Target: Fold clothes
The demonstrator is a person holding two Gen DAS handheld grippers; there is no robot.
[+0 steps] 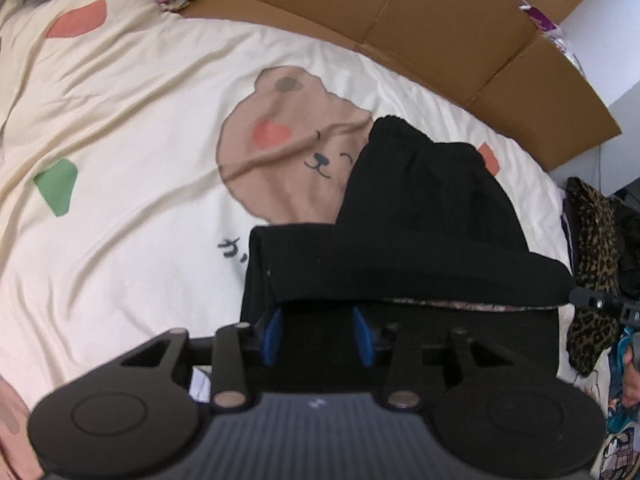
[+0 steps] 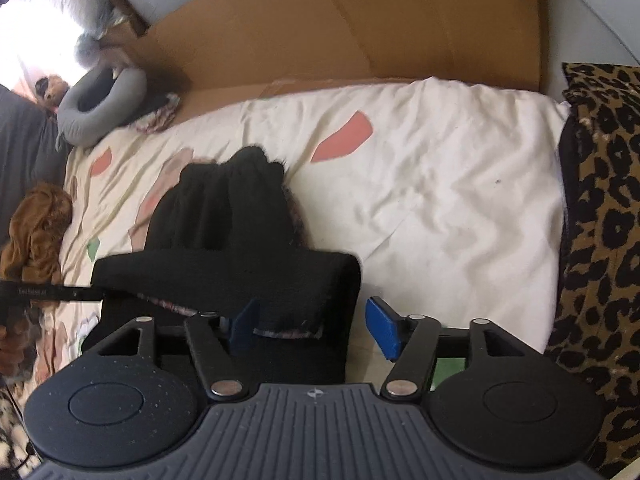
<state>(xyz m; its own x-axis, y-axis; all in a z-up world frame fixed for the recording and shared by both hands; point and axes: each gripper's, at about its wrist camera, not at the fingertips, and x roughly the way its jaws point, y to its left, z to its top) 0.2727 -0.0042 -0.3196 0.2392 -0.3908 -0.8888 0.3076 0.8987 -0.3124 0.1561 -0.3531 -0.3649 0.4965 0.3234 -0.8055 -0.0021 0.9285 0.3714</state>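
Up close, the left gripper [image 1: 318,338] has its blue pads spread, and the folded edge of the black garment [image 1: 420,236] drapes over their tips, hiding them. The right gripper [image 2: 316,326] is spread wide too, its left pad tucked under the same black hem while the right pad sits clear. The garment lies folded on the cream bear-print bedsheet [image 1: 140,120]; its thin patterned lining barely shows. Beyond, cardboard [image 2: 340,32] lines the bed's far edge. A leopard-print cloth [image 2: 604,200] runs off frame.
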